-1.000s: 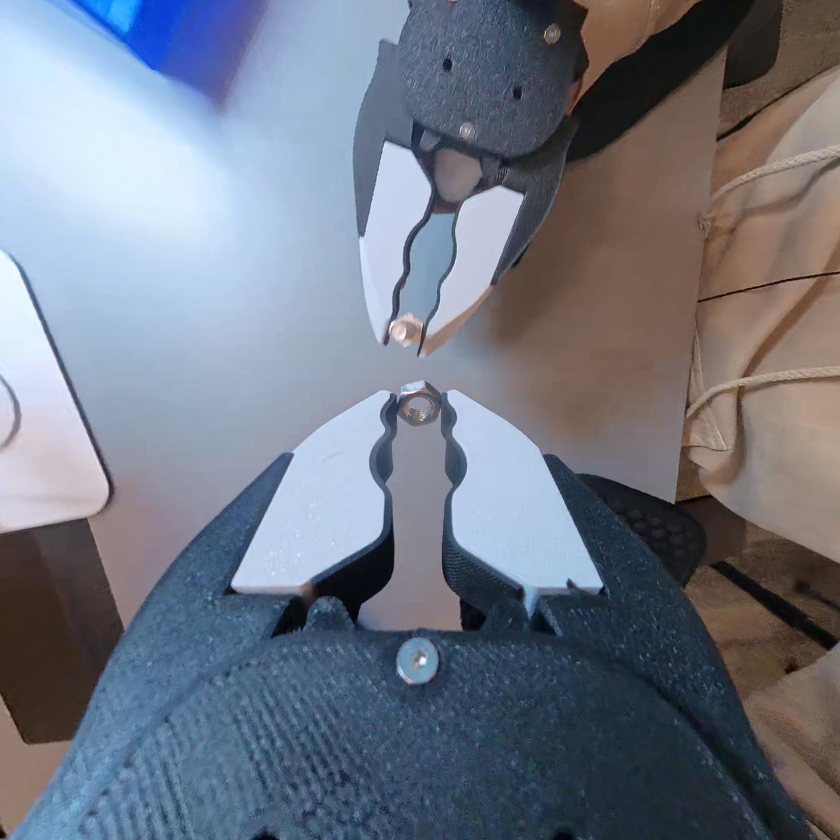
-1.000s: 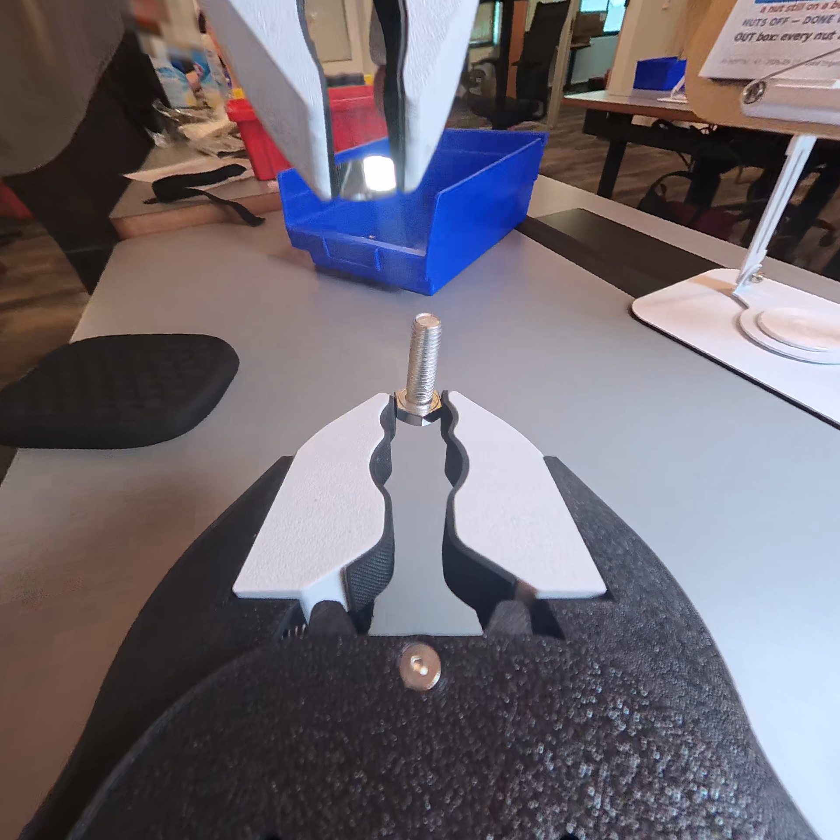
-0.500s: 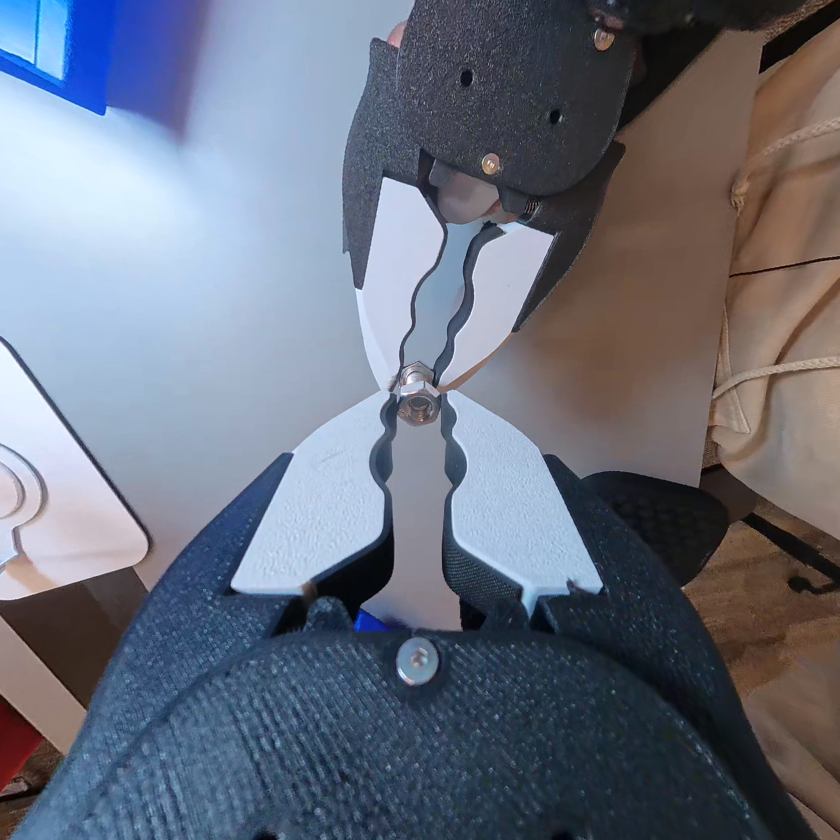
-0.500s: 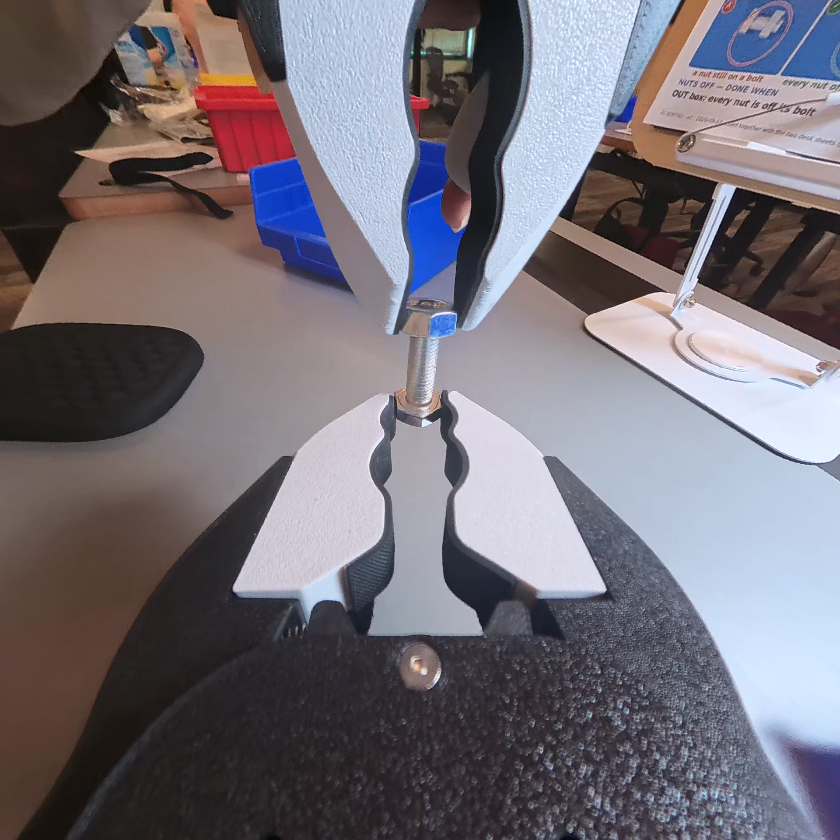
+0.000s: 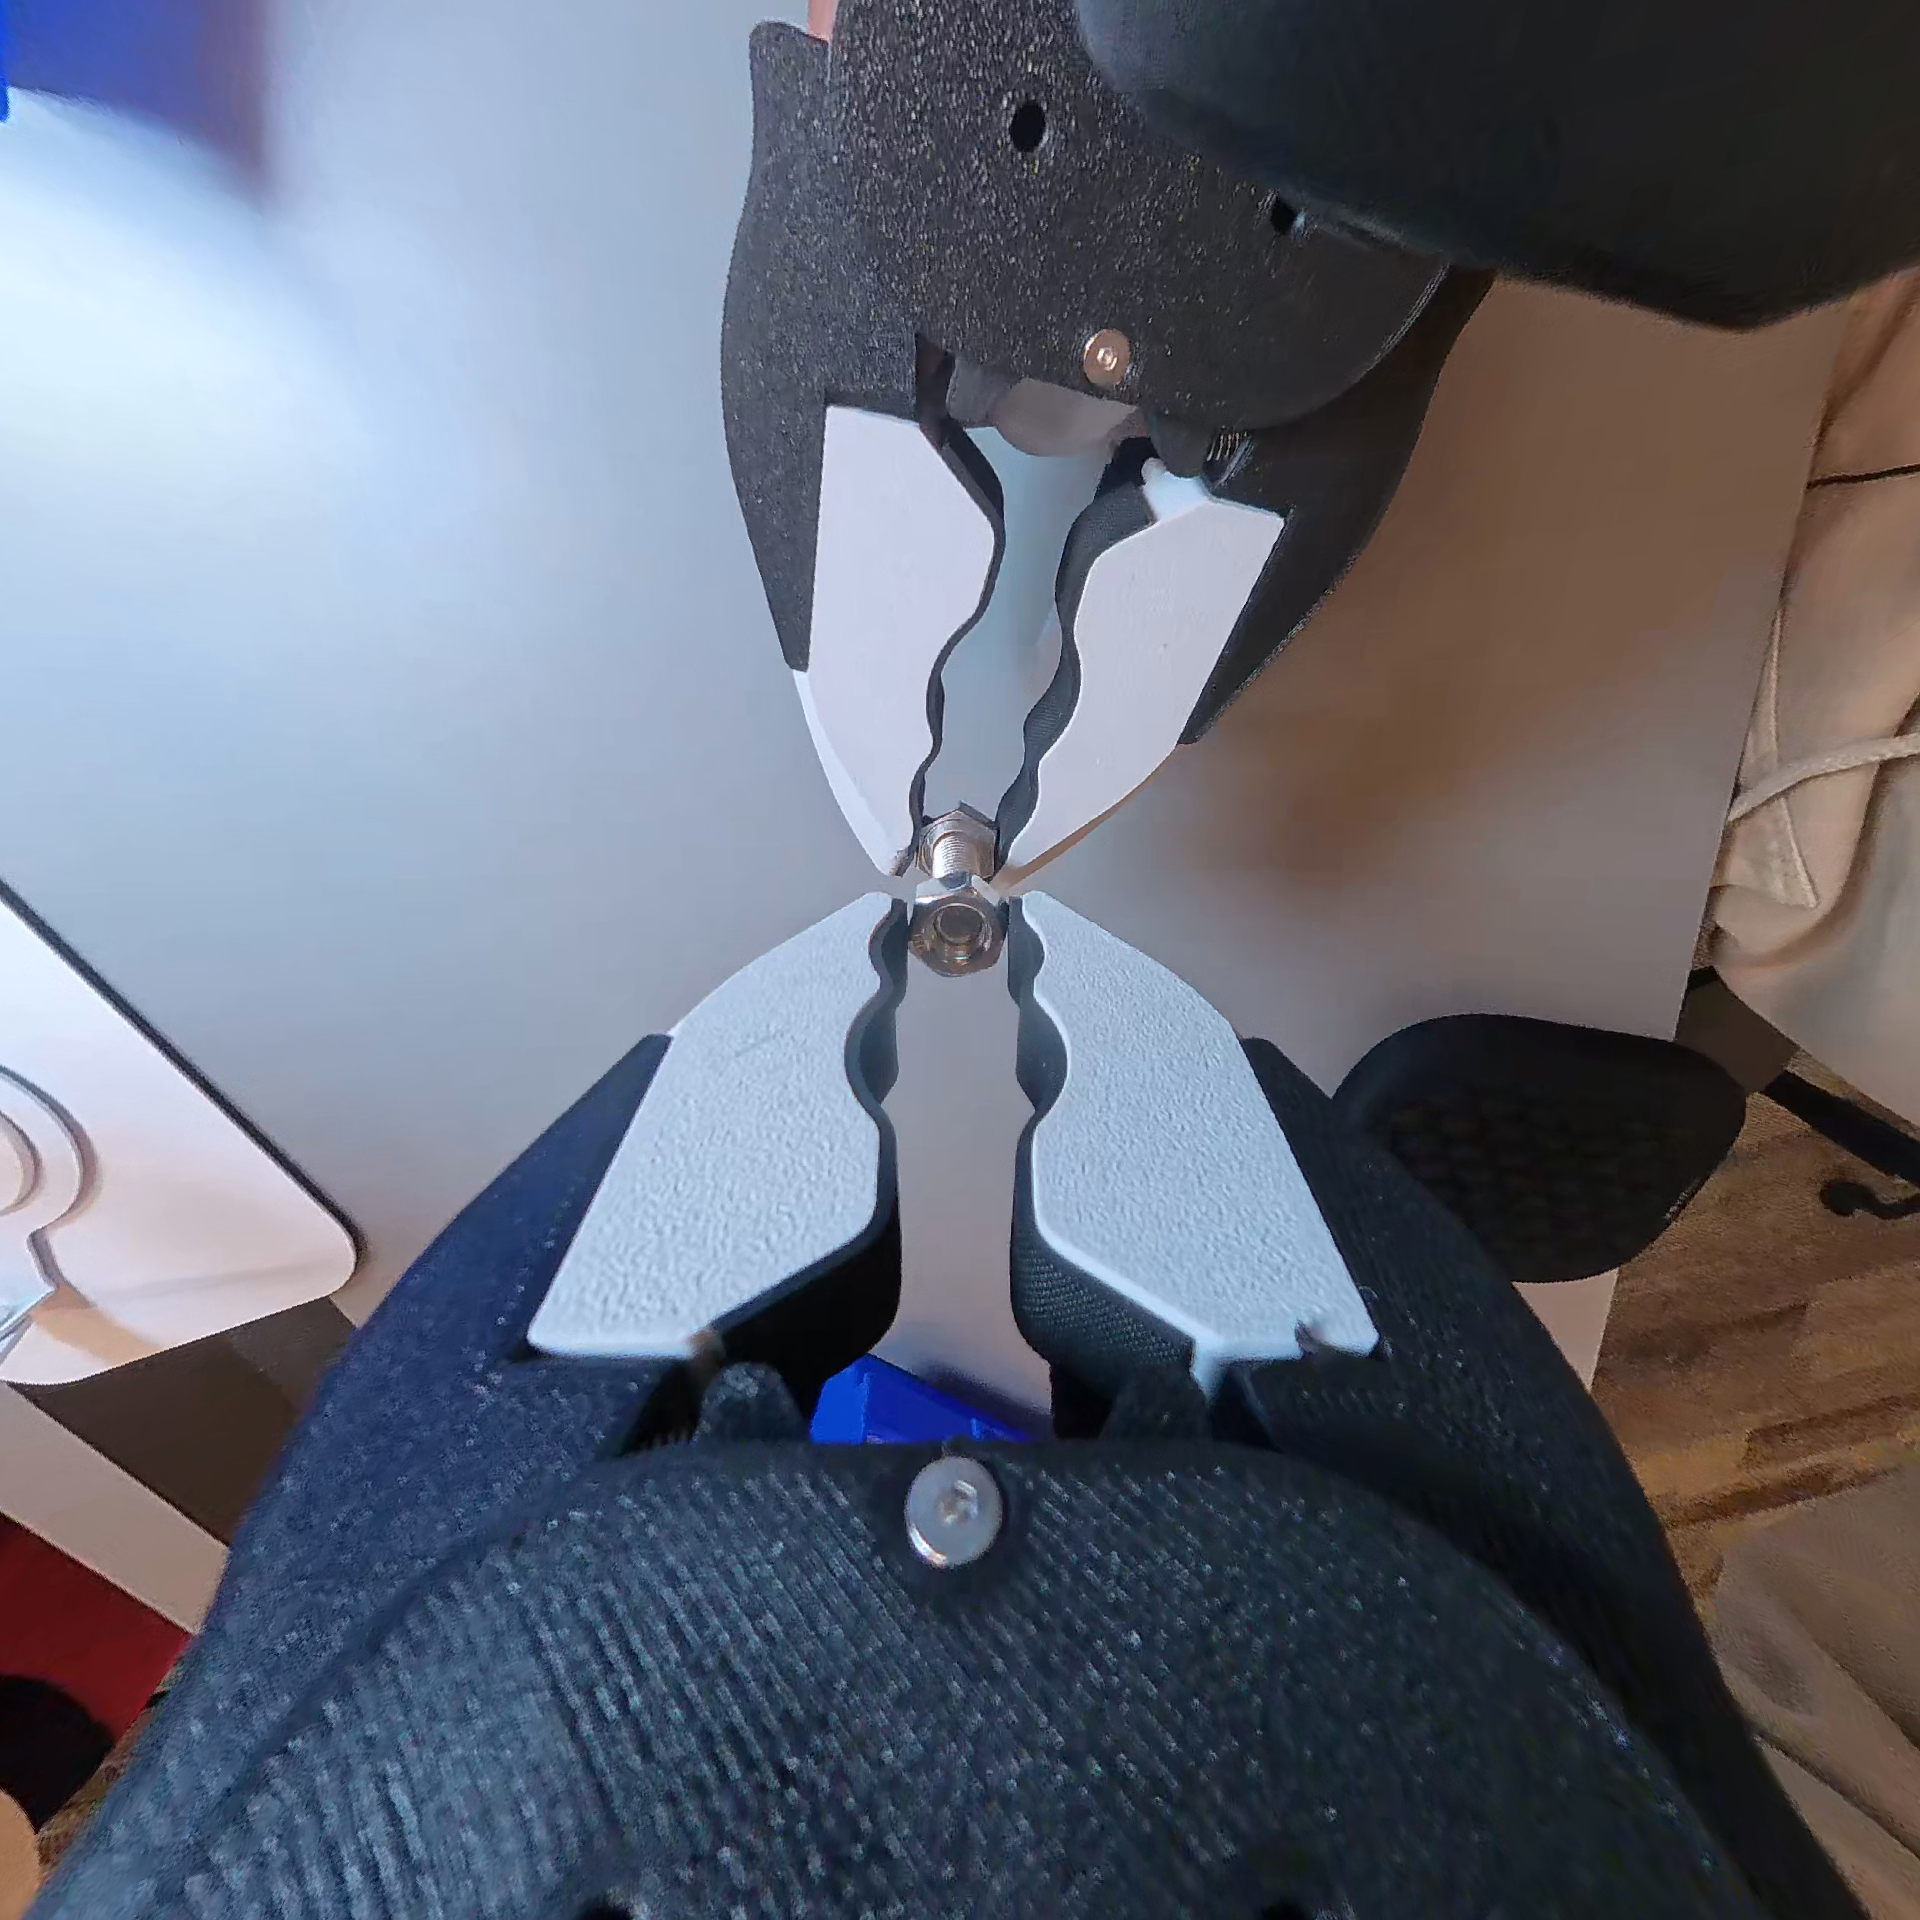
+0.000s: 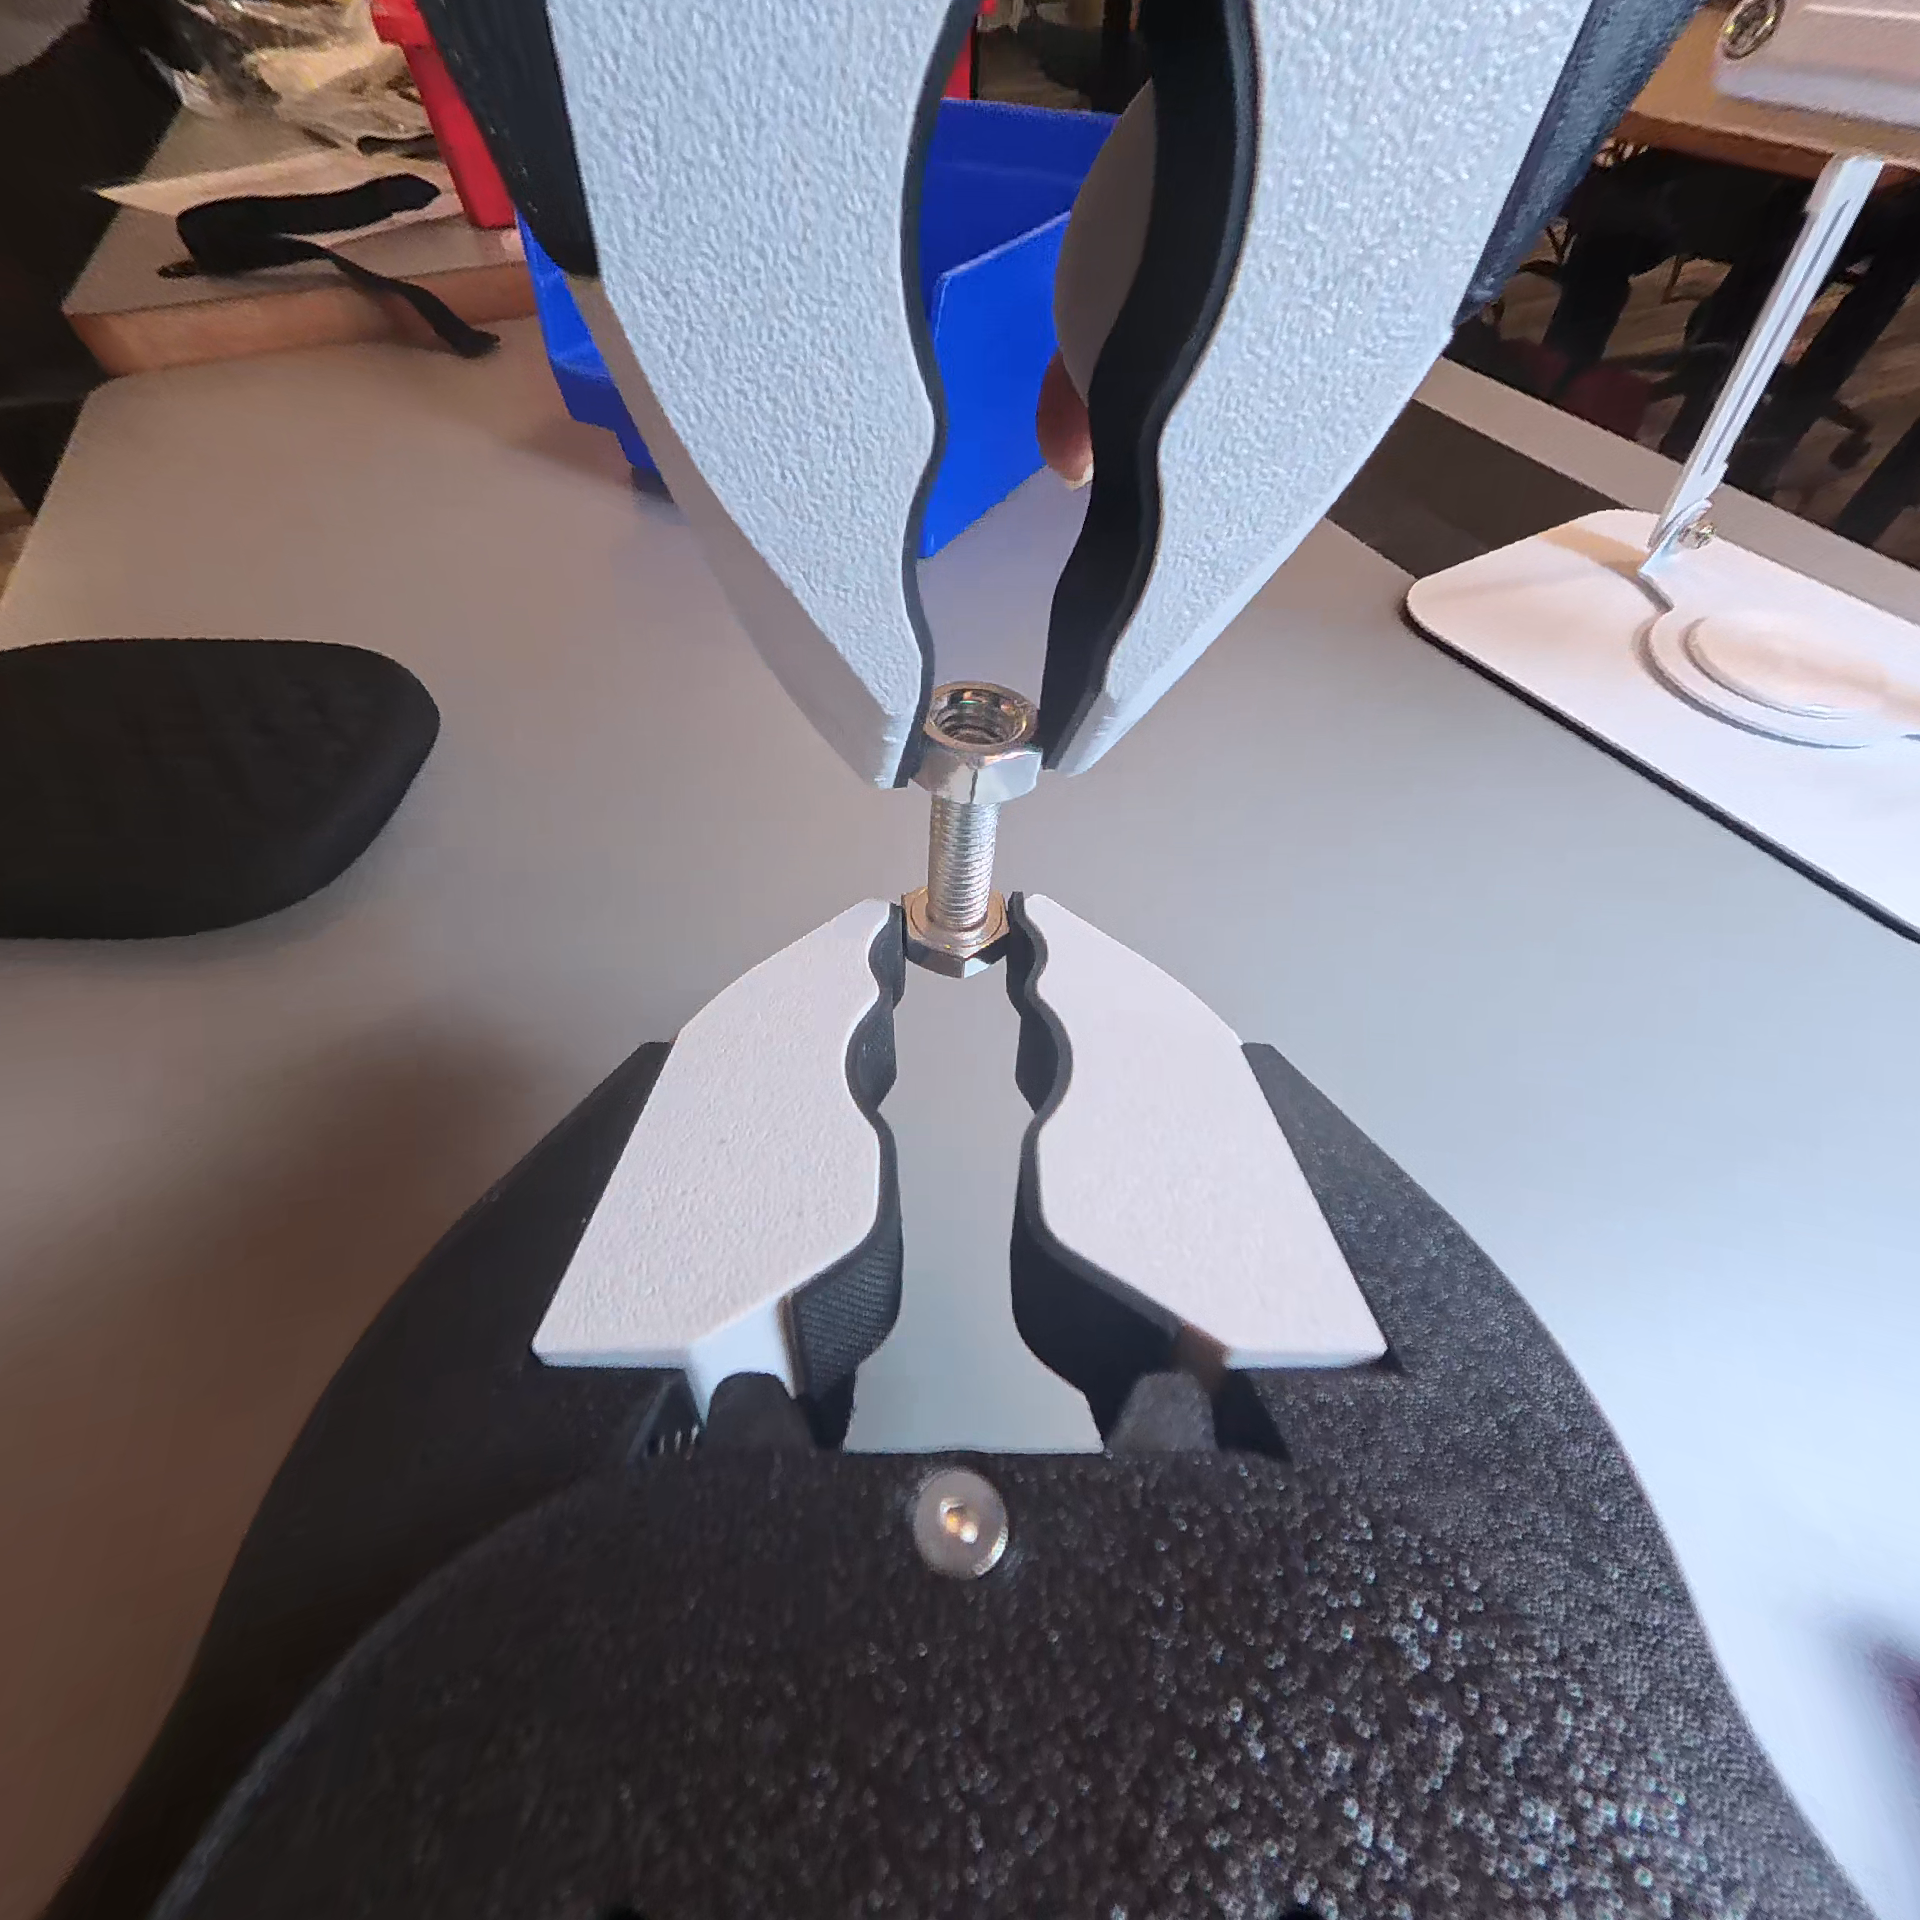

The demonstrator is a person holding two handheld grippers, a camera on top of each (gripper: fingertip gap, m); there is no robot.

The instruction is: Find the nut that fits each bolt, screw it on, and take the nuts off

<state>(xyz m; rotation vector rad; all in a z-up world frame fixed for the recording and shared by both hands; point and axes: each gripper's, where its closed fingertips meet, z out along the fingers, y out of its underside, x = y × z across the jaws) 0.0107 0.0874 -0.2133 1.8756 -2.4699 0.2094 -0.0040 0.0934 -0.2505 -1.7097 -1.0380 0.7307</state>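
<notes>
My left gripper [image 5: 954, 925] is shut on a silver hex nut [image 5: 953, 938], with both pads pressed on its flats. My right gripper [image 6: 953, 935] is shut on the hex head of a silver bolt [image 6: 958, 862], whose threaded shaft points away from it. The nut [image 6: 980, 743] sits on the tip of the bolt's shaft, and the two grippers face each other tip to tip above the grey table [image 6: 1351, 935]. In the left wrist view the bolt [image 5: 951, 854] shows just beyond the nut, held by the right gripper [image 5: 956, 831]. The left gripper [image 6: 982, 753] comes down from the top of the right wrist view.
A blue bin [image 6: 997, 260] and a red bin [image 6: 447, 104] stand behind the grippers. A white stand base [image 6: 1662, 644] lies at the right. A black padded rest [image 6: 177, 779] is at the table's left edge. A person's cream clothing [image 5: 1849, 727] is beside the table. My hands' fingertips stand some 4 cm from each other.
The two grippers have closed the gap between them. The nut, apart from the bolt a second ago, now sits on the bolt's tip. Both grasps have held.
</notes>
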